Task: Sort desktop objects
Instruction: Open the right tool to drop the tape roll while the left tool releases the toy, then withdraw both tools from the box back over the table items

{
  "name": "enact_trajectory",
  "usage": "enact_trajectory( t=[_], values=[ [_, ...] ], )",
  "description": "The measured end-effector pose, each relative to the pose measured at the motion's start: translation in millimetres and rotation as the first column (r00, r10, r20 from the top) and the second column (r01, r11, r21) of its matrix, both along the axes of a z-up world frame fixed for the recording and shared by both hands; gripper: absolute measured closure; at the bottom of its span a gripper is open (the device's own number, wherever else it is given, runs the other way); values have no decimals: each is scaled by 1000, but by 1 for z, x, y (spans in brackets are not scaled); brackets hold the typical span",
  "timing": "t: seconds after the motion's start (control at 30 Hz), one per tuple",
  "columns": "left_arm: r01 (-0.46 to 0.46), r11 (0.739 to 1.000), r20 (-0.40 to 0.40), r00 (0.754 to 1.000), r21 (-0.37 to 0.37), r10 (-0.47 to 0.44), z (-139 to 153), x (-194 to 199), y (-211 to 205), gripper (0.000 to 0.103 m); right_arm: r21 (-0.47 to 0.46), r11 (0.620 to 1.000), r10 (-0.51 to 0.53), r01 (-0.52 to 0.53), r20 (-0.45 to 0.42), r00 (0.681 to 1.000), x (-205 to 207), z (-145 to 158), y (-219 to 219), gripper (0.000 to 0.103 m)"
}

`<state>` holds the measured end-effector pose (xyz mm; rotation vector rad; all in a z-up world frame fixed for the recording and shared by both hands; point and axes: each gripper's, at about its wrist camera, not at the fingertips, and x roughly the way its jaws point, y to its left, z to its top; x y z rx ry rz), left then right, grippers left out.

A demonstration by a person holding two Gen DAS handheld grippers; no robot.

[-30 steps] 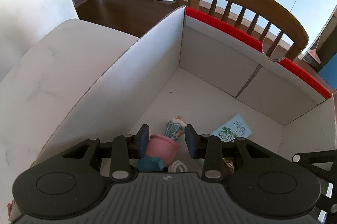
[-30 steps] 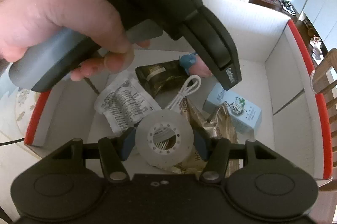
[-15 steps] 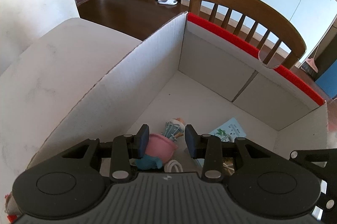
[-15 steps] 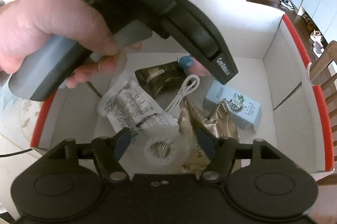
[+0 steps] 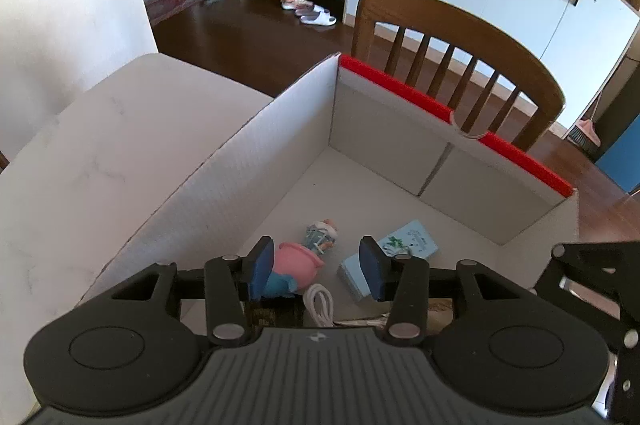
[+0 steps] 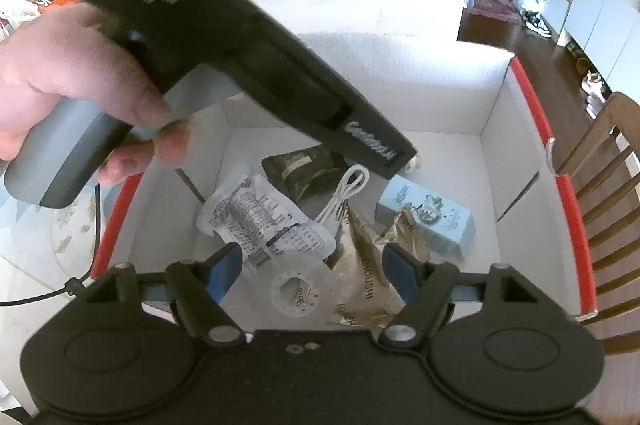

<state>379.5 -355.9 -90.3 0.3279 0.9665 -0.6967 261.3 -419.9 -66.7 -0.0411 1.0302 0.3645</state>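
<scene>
1. Left wrist view. The left tool (image 5: 316,269) hangs over the cardboard box (image 5: 224,201) with its jaws apart and nothing between them. On the box floor below lie a pink pig toy (image 5: 298,265), a coiled white cable (image 5: 320,303) just beside it, and a light blue carton (image 5: 384,257) near the red-edged far wall. The worktop (image 5: 92,145) lies outside the box's left wall.

2. Right wrist view. The right tool (image 6: 312,265) is spread wide and grips nothing. The clear tape roll (image 6: 300,285) rests inside the box, directly under the gap, on top of a gold foil packet (image 6: 368,281) and touching a printed plastic pouch (image 6: 260,221). A dark sachet (image 6: 304,173) sits further in. A hand (image 6: 72,85) holds the left tool's handle above the box.

3. Handling judgement. The tape roll appears light, stiff and smooth-sided; take hold across its outer rim. The pouch and foil packet look soft and slippery; pinch an edge seam. The carton should crush under hard closure.
</scene>
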Motion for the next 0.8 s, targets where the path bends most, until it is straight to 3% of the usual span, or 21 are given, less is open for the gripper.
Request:
enact_trajectory(
  t=[0.13, 0.57, 0.8],
  values=[
    [2, 1000, 8, 1000, -20, -2, 9, -7, 6, 46, 9, 1000, -3, 3, 18, 1000, -7, 6, 1, 26],
    [9, 998, 8, 1000, -59, -9, 27, -39, 18, 40, 19, 1000, -1, -1, 74, 997, -30, 25, -7, 20],
    [-26, 996, 11, 1000, -87, 27, 36, -58, 33, 32, 20, 1000, 17, -19, 108, 994, -45, 34, -5, 15]
  ],
)
